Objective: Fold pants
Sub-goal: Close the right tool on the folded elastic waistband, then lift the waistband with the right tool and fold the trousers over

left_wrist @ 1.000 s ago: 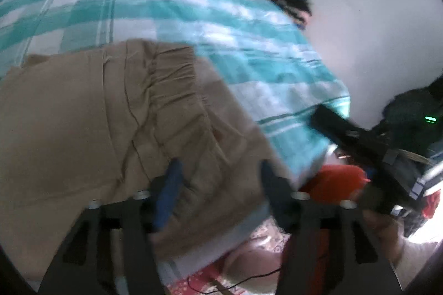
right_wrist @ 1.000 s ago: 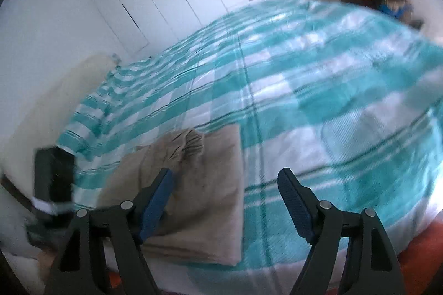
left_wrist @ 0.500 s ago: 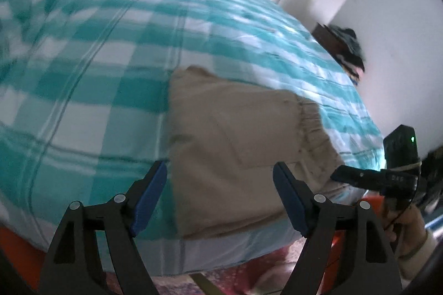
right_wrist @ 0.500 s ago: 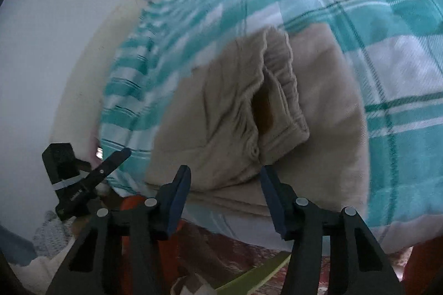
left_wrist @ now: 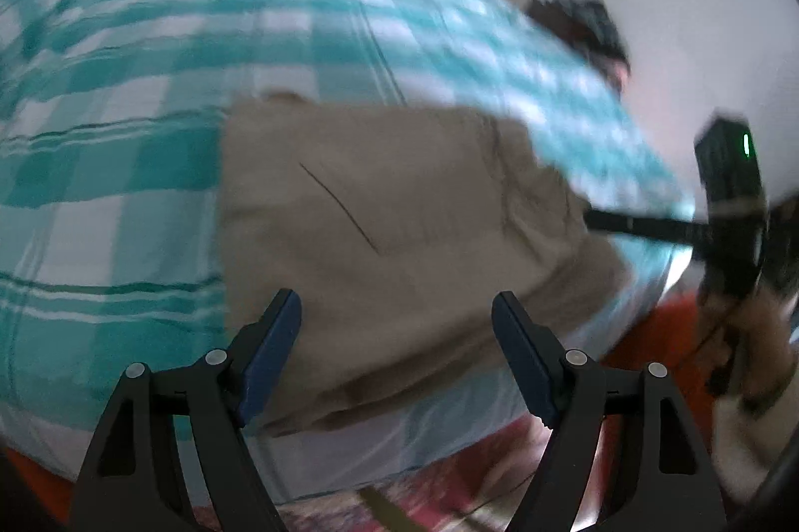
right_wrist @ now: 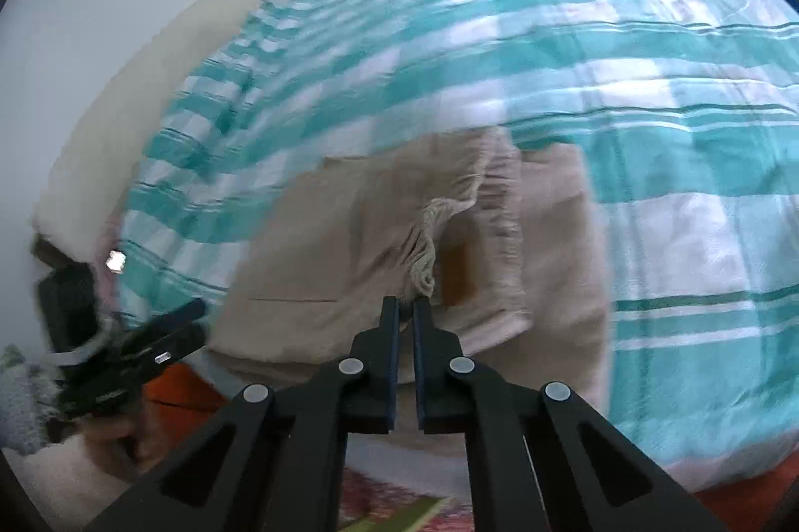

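Beige pants (right_wrist: 379,242) folded into a flat stack, gathered elastic waistband just ahead of right gripper (right_wrist: 405,307) fingertips, pinched there

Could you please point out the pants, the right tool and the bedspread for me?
pants (right_wrist: 349,242): right wrist view, flat folded panel.
right tool (right_wrist: 405,307): right wrist view, between fingertips at waistband.
bedspread (right_wrist: 674,47): right wrist view, bare checked area.

Left wrist view: taken from behind the left gripper (left_wrist: 397,327), off the bed's near edge, aimed across the bedspread (left_wrist: 120,142); the folded pants (left_wrist: 399,202) are seen ahead of the spread jaws, near. Right wrist view: taken from behind the right gripper (right_wrist: 405,307), closer in, the pants (right_wrist: 349,252) met at the closed jaw tips. Pants and bedspread (right_wrist: 649,82) are shared; each gripper is caught at the other's edge.
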Action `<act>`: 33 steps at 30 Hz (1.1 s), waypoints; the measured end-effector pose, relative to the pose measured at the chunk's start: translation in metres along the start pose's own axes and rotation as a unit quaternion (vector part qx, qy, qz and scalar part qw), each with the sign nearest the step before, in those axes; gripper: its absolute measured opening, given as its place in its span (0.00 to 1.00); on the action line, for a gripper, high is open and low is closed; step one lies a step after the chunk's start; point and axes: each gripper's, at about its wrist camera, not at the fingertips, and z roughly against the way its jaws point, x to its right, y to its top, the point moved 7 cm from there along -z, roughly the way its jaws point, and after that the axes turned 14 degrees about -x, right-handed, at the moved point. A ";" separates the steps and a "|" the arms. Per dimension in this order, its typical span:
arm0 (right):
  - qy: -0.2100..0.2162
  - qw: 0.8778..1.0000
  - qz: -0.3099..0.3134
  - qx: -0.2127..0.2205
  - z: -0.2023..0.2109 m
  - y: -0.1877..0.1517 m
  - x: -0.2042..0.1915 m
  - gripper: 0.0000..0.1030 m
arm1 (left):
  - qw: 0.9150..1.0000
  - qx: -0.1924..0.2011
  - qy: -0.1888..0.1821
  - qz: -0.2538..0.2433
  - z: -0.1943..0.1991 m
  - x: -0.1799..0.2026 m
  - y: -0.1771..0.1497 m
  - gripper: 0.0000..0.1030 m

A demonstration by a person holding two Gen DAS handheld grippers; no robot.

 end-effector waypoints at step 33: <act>0.118 0.992 -0.054 0.000 0.027 0.021 0.018 0.19 | 0.996 0.056 -0.064 0.023 0.067 -0.003 0.021 0.77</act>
